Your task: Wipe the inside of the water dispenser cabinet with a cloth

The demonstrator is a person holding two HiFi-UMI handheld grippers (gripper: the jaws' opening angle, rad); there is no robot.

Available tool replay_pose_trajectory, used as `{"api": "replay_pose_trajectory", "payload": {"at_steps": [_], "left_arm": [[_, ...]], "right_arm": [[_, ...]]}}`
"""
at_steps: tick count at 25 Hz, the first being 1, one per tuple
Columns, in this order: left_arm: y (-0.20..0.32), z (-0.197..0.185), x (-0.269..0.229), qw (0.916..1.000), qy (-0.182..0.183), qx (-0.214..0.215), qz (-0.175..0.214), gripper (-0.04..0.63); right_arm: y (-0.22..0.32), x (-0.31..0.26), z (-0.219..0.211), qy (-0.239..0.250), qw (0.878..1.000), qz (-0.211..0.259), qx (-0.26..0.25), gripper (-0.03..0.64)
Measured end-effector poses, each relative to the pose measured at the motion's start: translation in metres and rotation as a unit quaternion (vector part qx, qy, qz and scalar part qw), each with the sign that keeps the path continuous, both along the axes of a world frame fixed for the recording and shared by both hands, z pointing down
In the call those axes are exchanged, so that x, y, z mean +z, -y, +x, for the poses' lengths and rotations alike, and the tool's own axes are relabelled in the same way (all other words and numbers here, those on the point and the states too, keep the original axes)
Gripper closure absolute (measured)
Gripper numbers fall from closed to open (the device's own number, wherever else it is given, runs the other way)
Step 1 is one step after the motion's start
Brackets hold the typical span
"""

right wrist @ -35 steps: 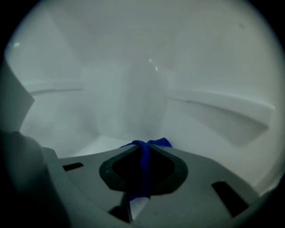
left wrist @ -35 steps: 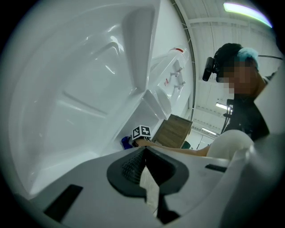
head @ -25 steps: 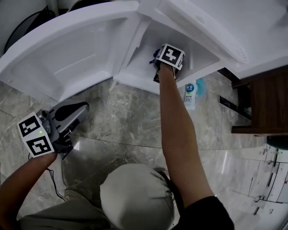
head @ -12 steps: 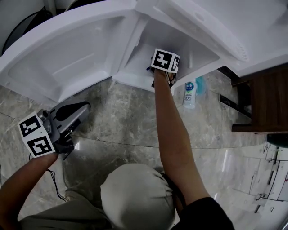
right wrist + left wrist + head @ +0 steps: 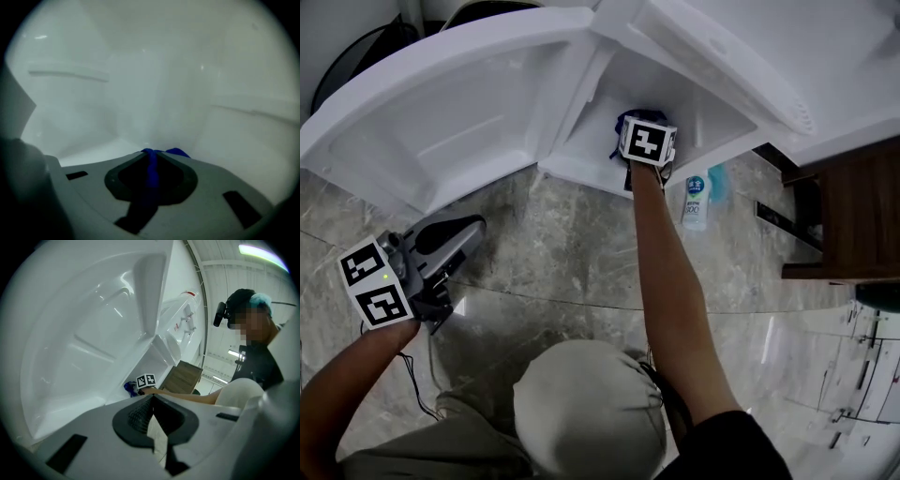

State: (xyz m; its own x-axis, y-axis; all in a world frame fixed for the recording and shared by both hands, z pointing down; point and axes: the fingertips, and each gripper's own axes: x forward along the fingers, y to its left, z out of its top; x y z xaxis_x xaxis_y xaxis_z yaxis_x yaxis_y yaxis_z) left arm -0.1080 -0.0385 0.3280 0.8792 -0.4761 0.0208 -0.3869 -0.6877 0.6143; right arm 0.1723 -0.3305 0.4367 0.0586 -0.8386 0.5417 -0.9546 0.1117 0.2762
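Observation:
The white water dispenser cabinet (image 5: 694, 89) stands open, its door (image 5: 450, 103) swung out to the left. My right gripper (image 5: 635, 128) reaches inside, low over the cabinet floor, shut on a blue cloth (image 5: 628, 119). In the right gripper view the blue cloth (image 5: 151, 169) is pinched between the jaws, and a fold pokes out against the white inner wall (image 5: 154, 89). My left gripper (image 5: 472, 227) hangs outside over the marble floor, shut on nothing. The left gripper (image 5: 153, 398) points at the open door's inner face.
A white bottle with a blue label (image 5: 697, 199) lies on the floor just right of the cabinet opening, beside a teal item (image 5: 718, 178). A dark wooden unit (image 5: 853, 211) stands at the right. A black cable (image 5: 412, 384) trails on the marble floor (image 5: 553, 253).
My right gripper has slid the cloth a little left and then back toward the cabinet's front edge. The left gripper has stayed where it was.

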Motion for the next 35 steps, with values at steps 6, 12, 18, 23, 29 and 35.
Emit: {"api": "replay_pose_trajectory", "payload": {"at_steps": [6, 12, 18, 23, 29, 35], "left_arm": [[0.004, 0.008, -0.013, 0.9997, -0.002, 0.007, 0.021, 0.588], [0.013, 0.028, -0.027, 0.9984, 0.000, 0.026, 0.051, 0.588], [0.023, 0.059, -0.049, 0.9961, -0.019, 0.039, 0.077, 0.588], [0.021, 0.097, -0.092, 0.9859, -0.038, 0.087, 0.138, 0.588], [0.017, 0.125, -0.125, 0.9750, -0.039, 0.109, 0.189, 0.588], [0.007, 0.142, -0.121, 0.9690, -0.012, 0.132, 0.208, 0.588]], "right_arm": [[-0.074, -0.024, -0.029, 0.034, 0.993, 0.033, -0.107, 0.575], [-0.149, -0.114, -0.069, 0.135, 0.957, 0.142, -0.211, 0.575], [-0.224, -0.212, -0.103, 0.217, 0.903, 0.203, -0.312, 0.575], [-0.247, -0.270, -0.110, 0.262, 0.856, 0.200, -0.399, 0.575], [-0.264, -0.282, -0.083, 0.285, 0.853, 0.214, -0.382, 0.575], [-0.264, -0.269, -0.077, 0.287, 0.860, 0.205, -0.370, 0.575]]}}
